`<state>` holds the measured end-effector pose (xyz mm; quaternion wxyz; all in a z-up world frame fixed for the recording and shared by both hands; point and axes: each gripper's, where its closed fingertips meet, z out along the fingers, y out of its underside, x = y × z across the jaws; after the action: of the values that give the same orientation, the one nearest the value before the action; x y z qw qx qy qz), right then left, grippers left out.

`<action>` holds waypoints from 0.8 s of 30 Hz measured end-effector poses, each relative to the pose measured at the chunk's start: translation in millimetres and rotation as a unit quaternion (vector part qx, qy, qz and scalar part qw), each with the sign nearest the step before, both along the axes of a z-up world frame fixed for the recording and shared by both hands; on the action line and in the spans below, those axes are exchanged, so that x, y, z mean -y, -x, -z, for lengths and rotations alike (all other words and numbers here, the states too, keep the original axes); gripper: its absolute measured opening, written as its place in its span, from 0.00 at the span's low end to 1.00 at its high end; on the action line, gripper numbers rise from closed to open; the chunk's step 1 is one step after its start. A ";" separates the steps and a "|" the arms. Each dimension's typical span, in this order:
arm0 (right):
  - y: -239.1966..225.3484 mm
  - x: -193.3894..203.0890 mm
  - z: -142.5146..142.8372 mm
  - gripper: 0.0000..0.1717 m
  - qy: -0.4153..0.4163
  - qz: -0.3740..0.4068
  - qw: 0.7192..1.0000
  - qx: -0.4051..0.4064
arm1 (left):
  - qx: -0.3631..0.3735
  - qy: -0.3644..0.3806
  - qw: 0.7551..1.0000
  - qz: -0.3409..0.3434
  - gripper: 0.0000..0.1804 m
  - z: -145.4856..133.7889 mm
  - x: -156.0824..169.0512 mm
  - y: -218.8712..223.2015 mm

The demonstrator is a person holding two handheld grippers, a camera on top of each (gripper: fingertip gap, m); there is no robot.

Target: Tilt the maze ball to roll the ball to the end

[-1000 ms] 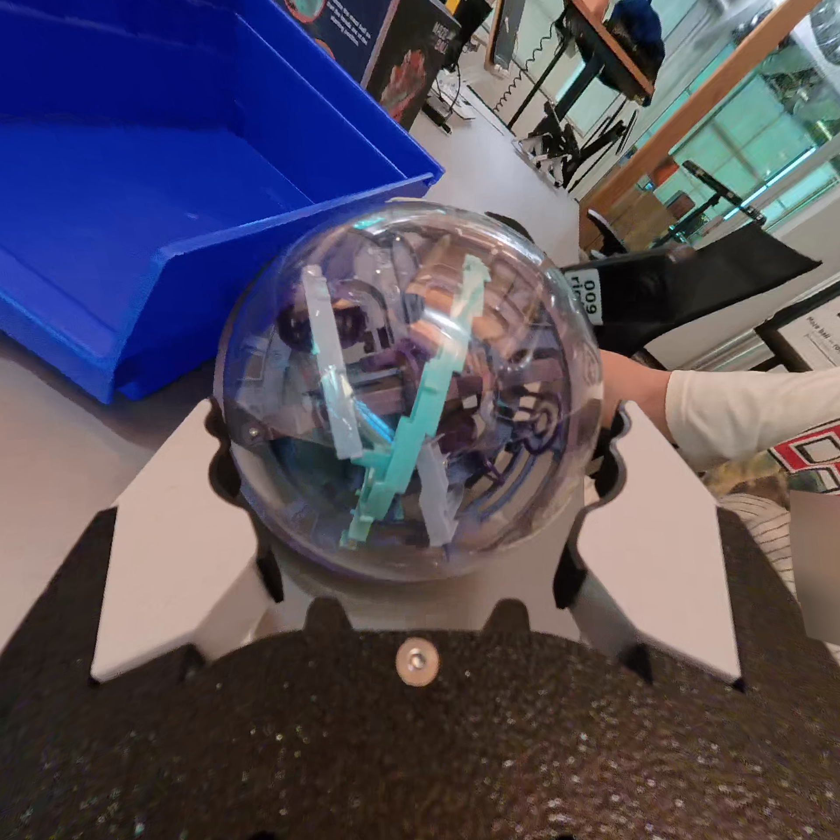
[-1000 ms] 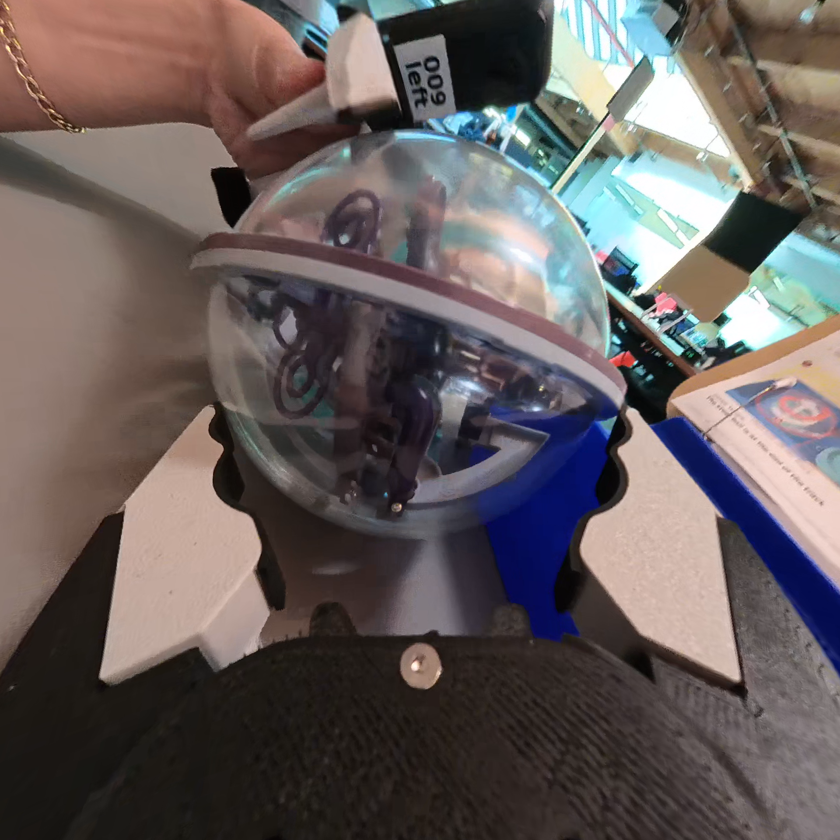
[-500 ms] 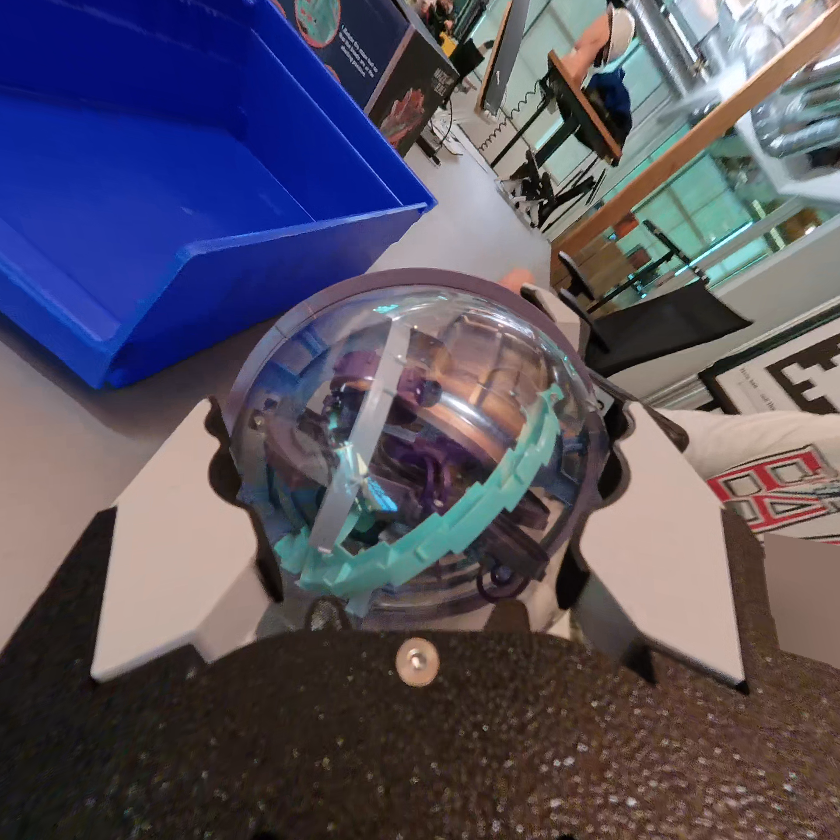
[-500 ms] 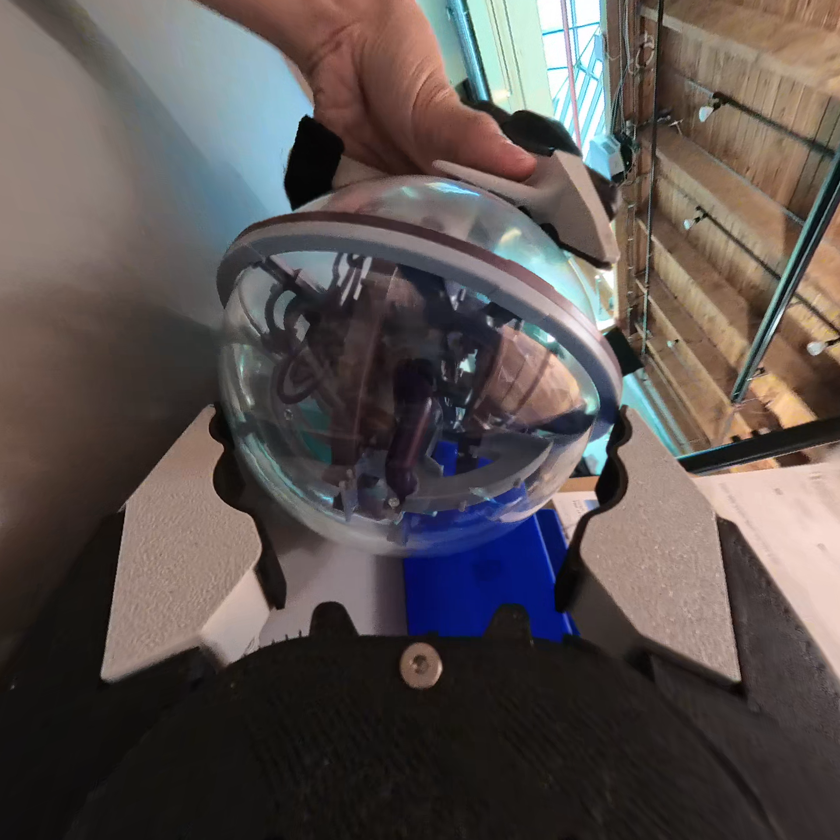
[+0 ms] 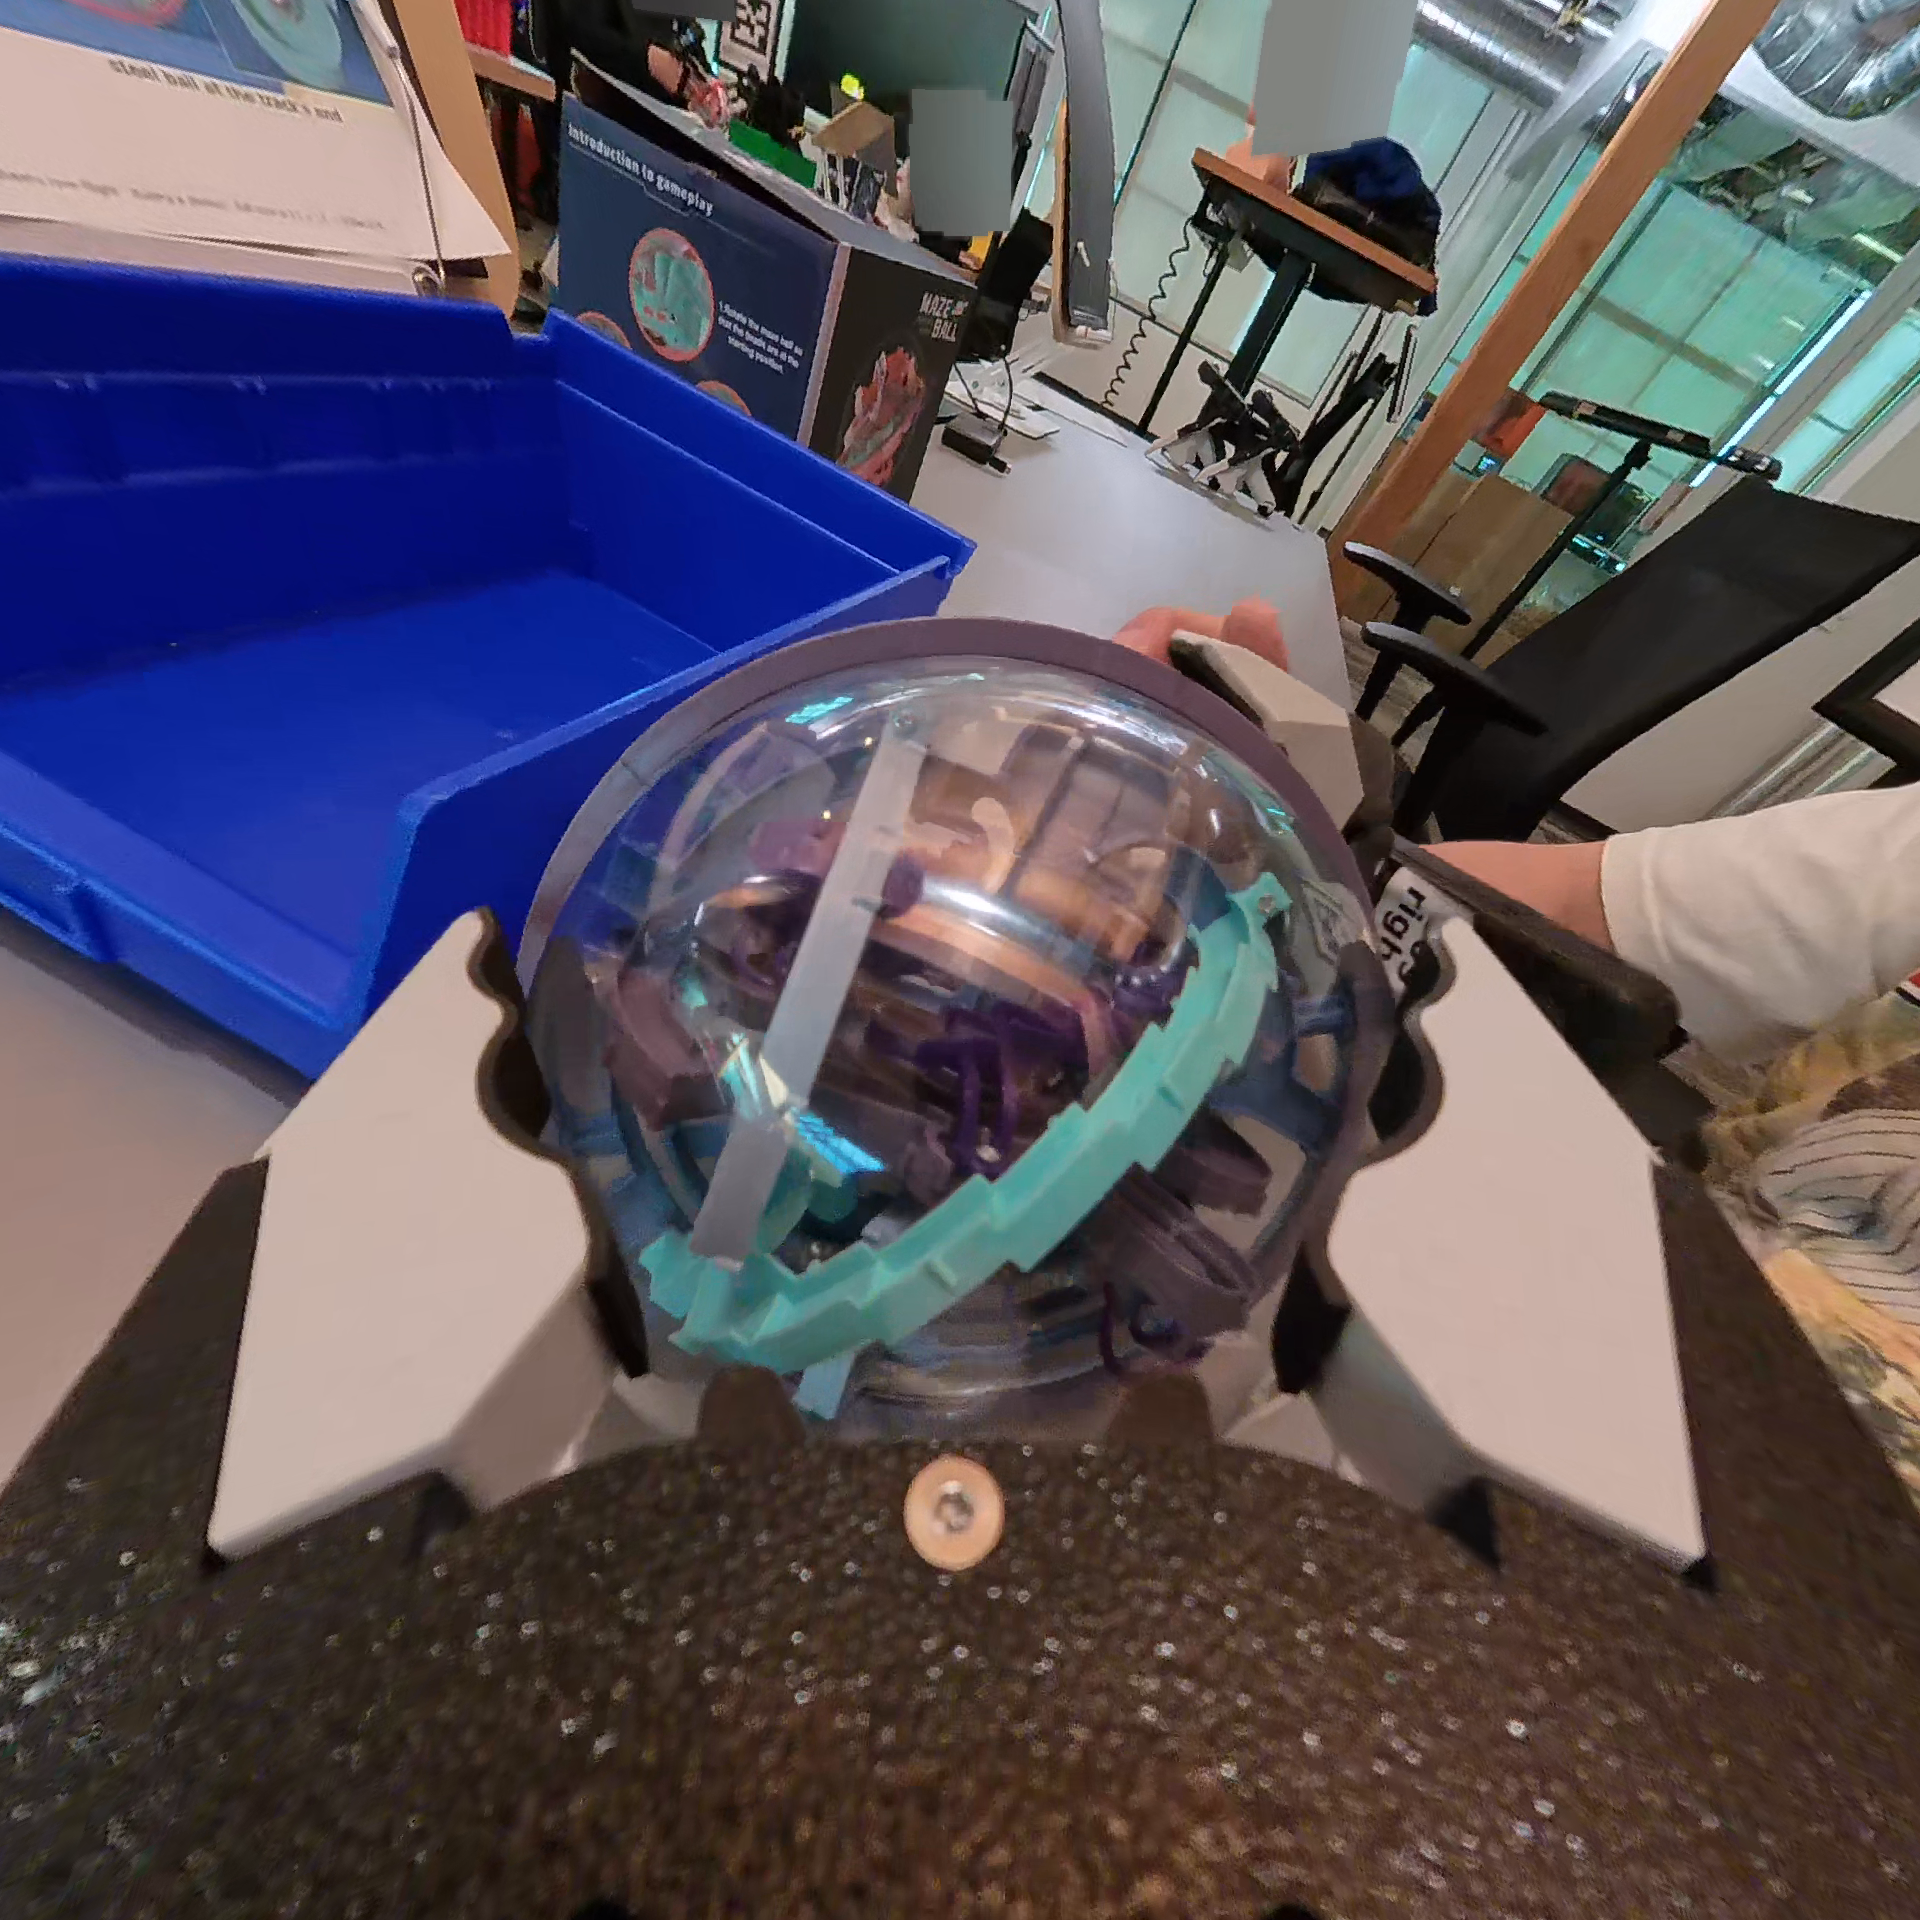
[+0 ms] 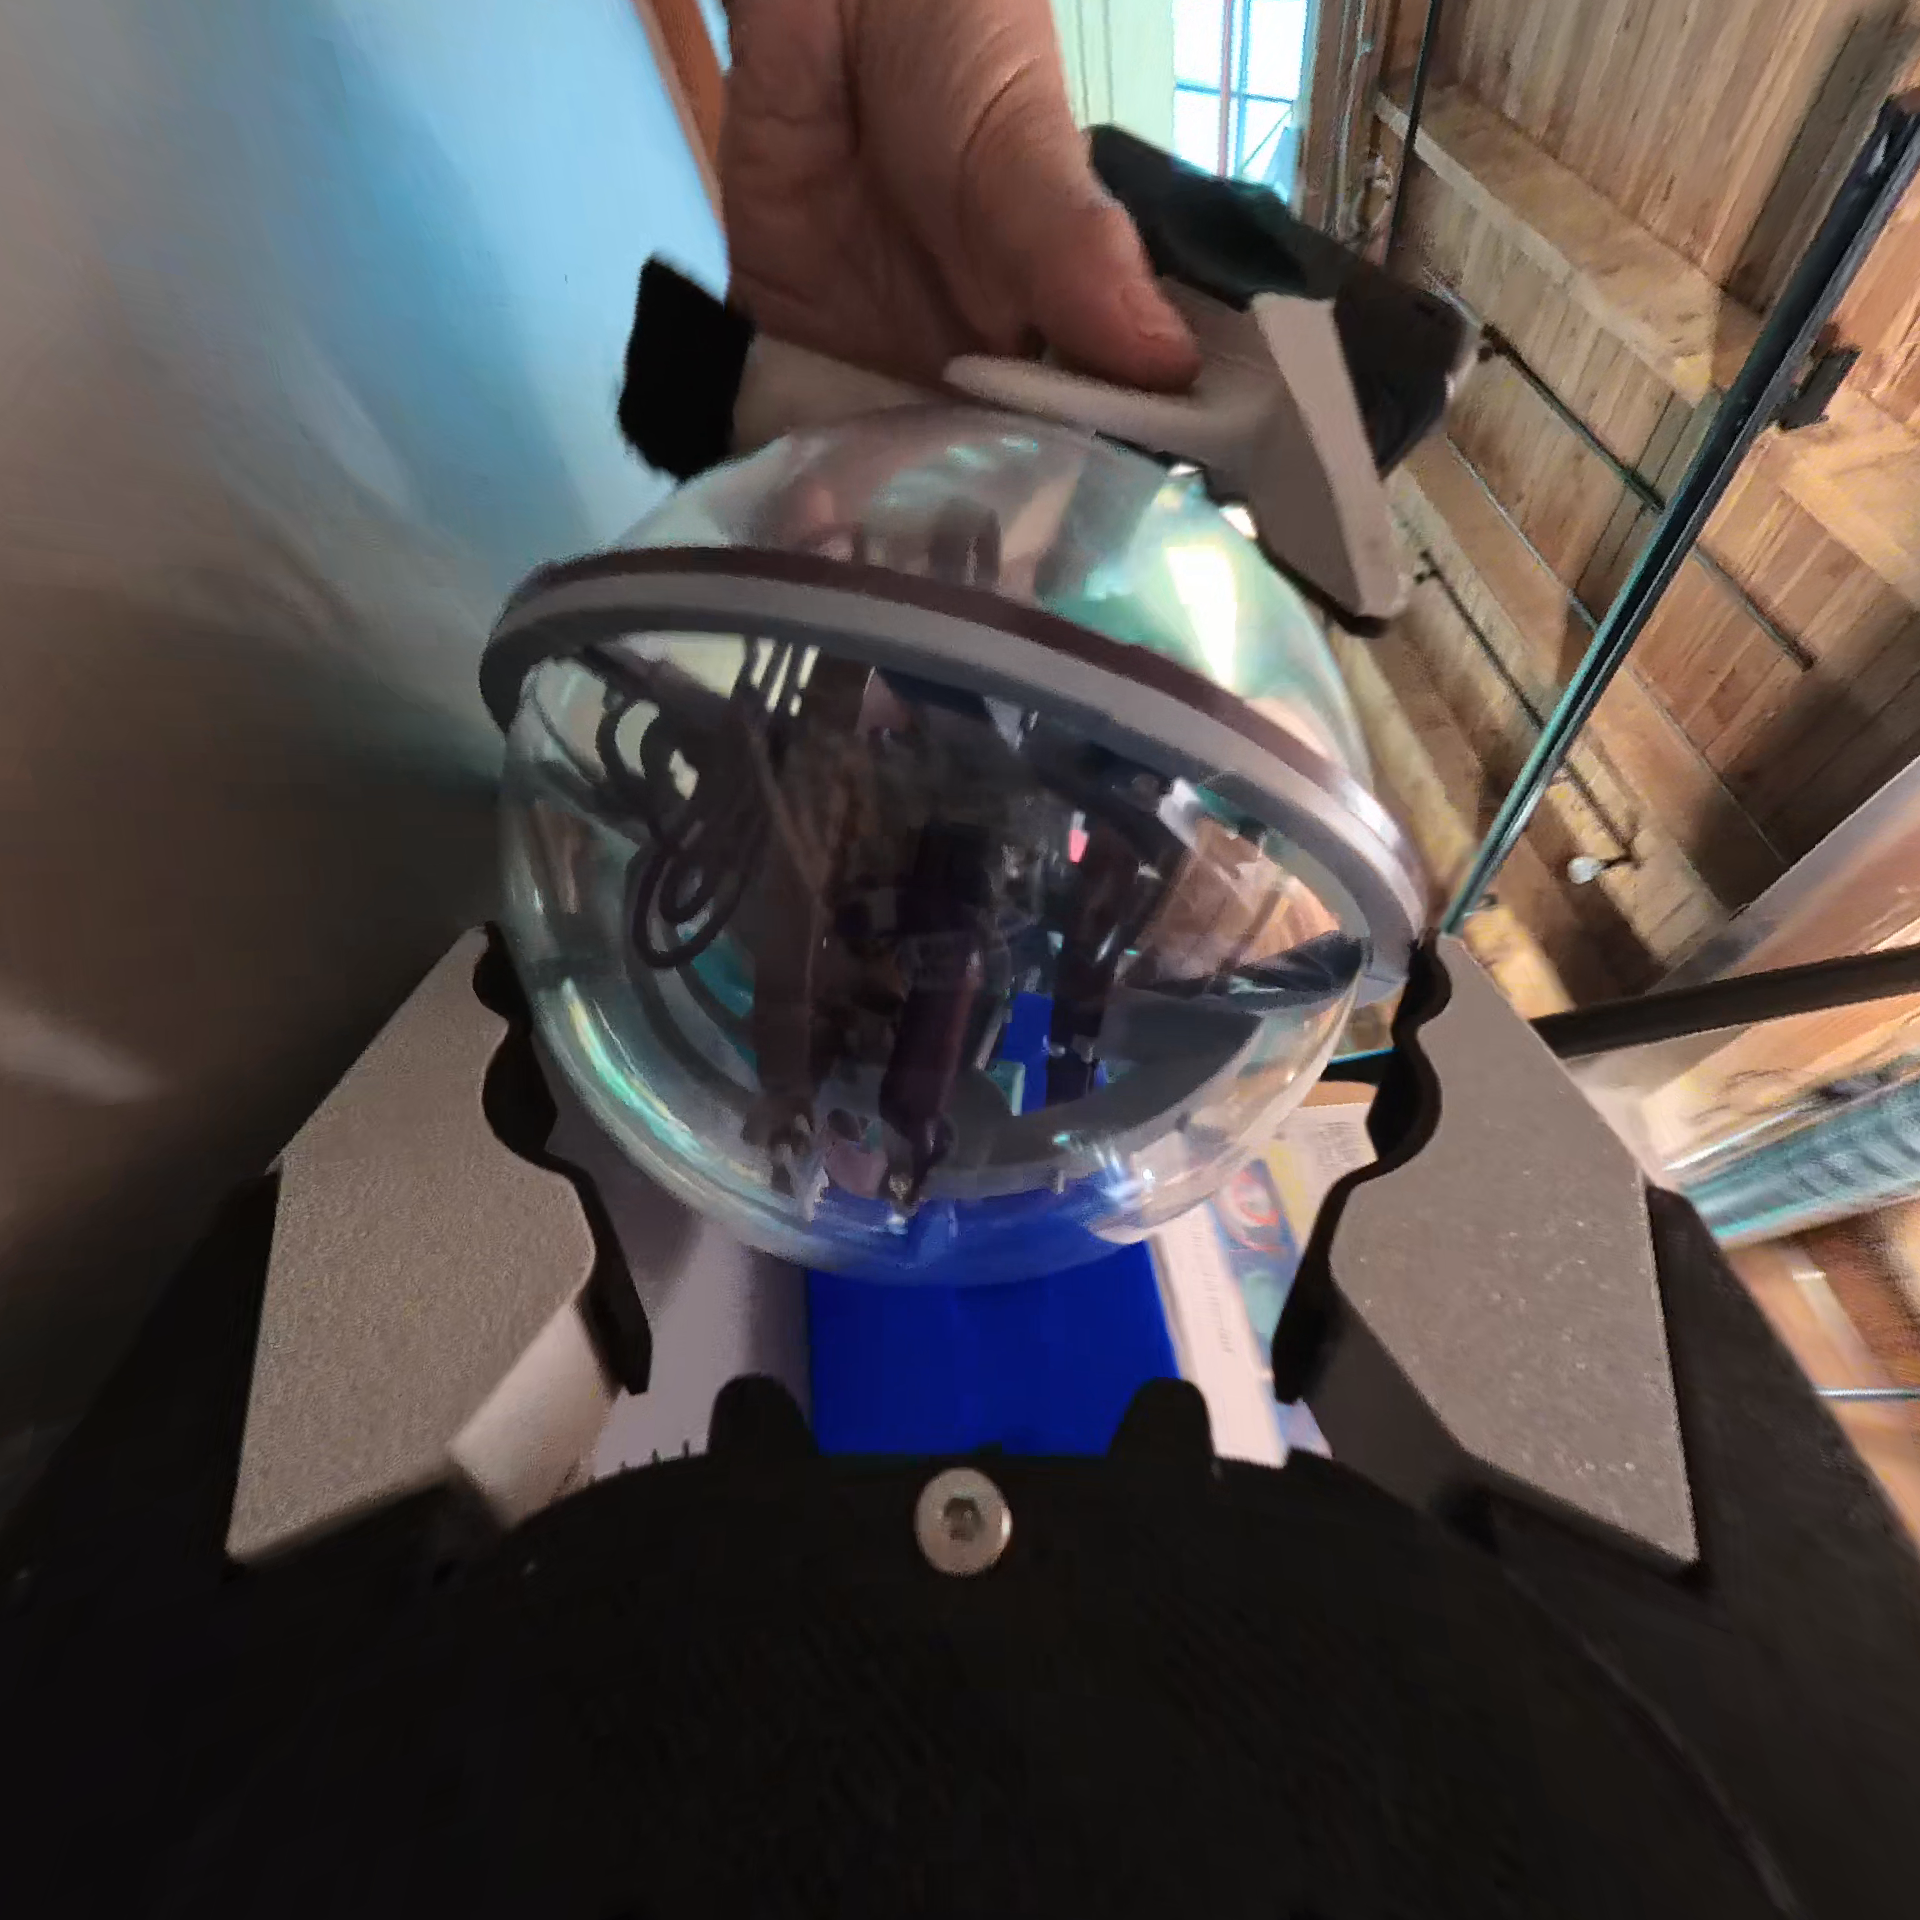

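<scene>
The maze ball [image 5: 935, 1039], a clear sphere with a grey-purple band round its middle, is held up off the grey surface [image 5: 1091, 520] between both claws. The left claw [image 5: 956, 1018] is spread wide, its dark pads [image 5: 540, 1049] lying against either side of the sphere, and the right claw [image 6: 951, 1039] grips it the same way from the opposite side, just as wide. Inside the shell are a toothed teal track [image 5: 1039, 1195], a flat grey strip [image 5: 821, 987], purple looped rails [image 6: 686, 862] and darker pieces; the little rolling ball cannot be made out among them. Just beyond the sphere, on the surface, stands a blue bin [image 5: 312, 675], its low open front facing the camera and only its bare blue floor showing. Behind the bin are a dark printed box [image 5: 748, 322] and a clipped sheet of paper [image 5: 229, 135]. A hand [image 6: 935, 177] grips the left claw's body above the sphere.
</scene>
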<state>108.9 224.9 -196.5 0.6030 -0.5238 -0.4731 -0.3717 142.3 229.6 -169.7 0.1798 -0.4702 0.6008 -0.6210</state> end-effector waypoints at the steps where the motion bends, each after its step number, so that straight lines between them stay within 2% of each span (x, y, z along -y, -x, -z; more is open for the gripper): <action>1: 2.6 0.9 -2.1 0.92 0.005 -0.013 0.999 -0.037 | 0.005 -0.002 1.000 -0.004 0.87 -0.1 0.0 -1.6; 3: 9.8 4.3 -11.8 0.92 0.010 -0.049 0.990 -0.129 | 0.022 -0.008 1.000 -0.012 0.87 -0.2 2.1 -6.5; 6: 8.4 7.1 -17.1 0.92 0.019 -0.068 0.979 -0.190 | 0.029 -0.003 0.999 -0.022 0.87 -1.3 2.4 -13.8; 11: 12.1 18.4 -32.8 0.91 0.054 -0.140 0.935 -0.322 | 0.064 -0.047 0.997 -0.025 0.87 -3.0 4.0 -17.4; 13: 5.9 24.3 -41.5 0.87 0.062 -0.169 0.907 -0.380 | 0.081 -0.076 0.994 -0.017 0.87 -3.5 6.0 -16.2; 16: -16.6 30.3 -55.0 0.86 0.065 -0.194 0.859 -0.470 | 0.089 -0.109 0.990 -0.012 0.87 -3.2 6.7 -14.3; 20: -32.5 35.7 -46.8 0.81 0.138 -0.231 0.787 -0.555 | 0.083 -0.135 0.987 -0.013 0.86 -2.5 5.3 -11.9; 22: -37.8 39.8 -53.5 0.70 0.136 -0.256 0.753 -0.591 | 0.080 -0.146 0.986 -0.014 0.85 -2.9 5.8 -11.6; 24: -45.7 38.2 -58.3 0.67 0.120 -0.259 0.729 -0.622 | 0.081 -0.157 0.984 -0.012 0.83 -4.4 7.9 -11.5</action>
<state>154.6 186.6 -138.2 0.7671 -0.5631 -0.1499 0.2682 153.8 221.7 -165.3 0.3069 -0.3920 0.6683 -0.5527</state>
